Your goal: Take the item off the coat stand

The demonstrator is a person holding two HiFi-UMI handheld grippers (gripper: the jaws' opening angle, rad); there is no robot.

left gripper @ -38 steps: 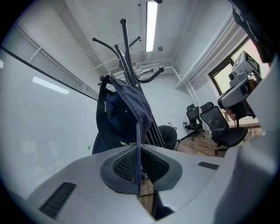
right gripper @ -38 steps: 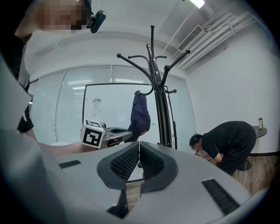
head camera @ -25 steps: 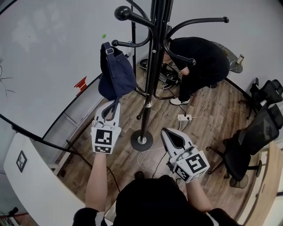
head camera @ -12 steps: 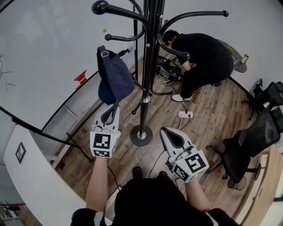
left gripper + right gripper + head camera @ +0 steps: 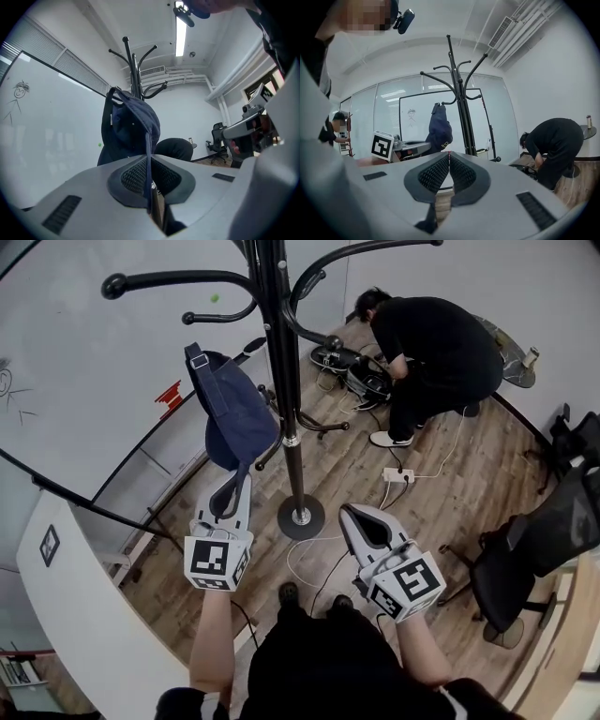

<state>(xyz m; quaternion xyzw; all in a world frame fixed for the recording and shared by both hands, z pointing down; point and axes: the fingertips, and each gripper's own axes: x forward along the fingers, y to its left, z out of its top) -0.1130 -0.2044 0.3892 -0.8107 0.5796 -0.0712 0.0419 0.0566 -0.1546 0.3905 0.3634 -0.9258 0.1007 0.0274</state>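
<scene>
A dark blue cap hangs upside down from my left gripper, which is shut on the edge of its brim. In the left gripper view the cap rises straight above the closed pads, with the brim edge pinched between them. The black coat stand rises just right of the cap, its round base on the wood floor. The cap's strap lies below a hook tip; I cannot tell whether they touch. My right gripper is shut and empty, low and right of the base.
A person in black bends over gear on the floor behind the stand. A power strip and cables lie right of the base. Office chairs stand at the right. A whiteboard wall and a white table are on the left.
The head view has swung, so the stand sits further left in frame. The cap and my left gripper have come slightly down and away from the hook tip beside the strap. The right gripper stays put.
</scene>
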